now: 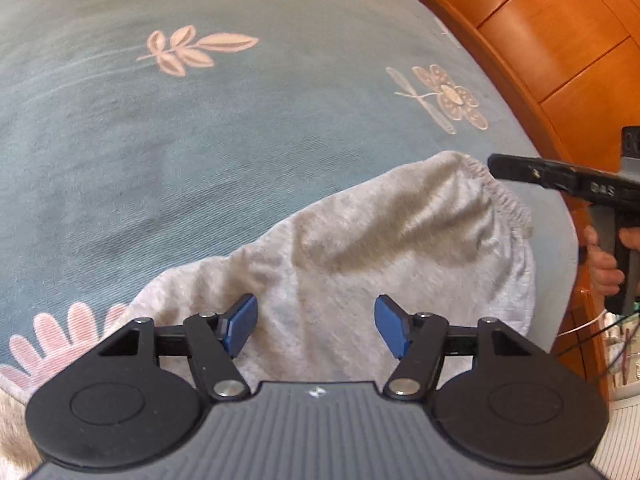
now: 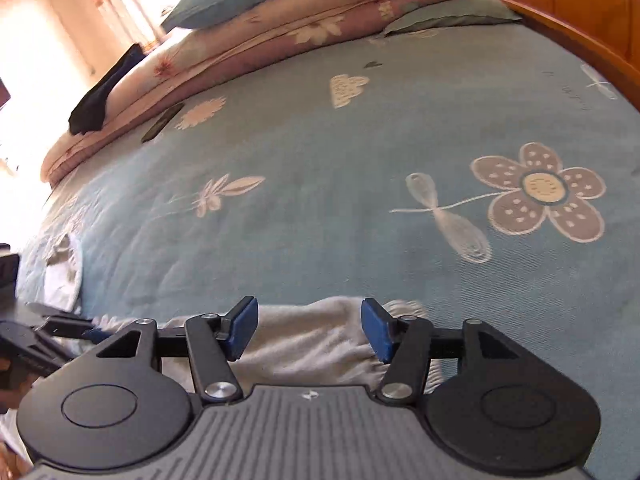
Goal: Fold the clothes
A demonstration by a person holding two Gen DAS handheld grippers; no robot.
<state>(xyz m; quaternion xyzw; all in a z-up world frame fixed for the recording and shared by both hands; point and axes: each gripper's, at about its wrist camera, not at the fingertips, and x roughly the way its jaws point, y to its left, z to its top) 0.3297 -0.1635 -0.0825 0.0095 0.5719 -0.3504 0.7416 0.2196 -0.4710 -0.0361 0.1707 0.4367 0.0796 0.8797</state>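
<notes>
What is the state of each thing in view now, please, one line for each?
Grey garment: lying crumpled on the bed, not folded.
Left gripper: open, above the garment, empty.
Right gripper: open, empty.
Quilts: folded, stacked.
Black sock: lying on the quilts.

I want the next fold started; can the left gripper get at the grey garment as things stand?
Probably yes. The left gripper hangs right over the grey garment, fingers apart with nothing between them, and nothing lies on the cloth. The right gripper sits off at its elastic edge.
</notes>
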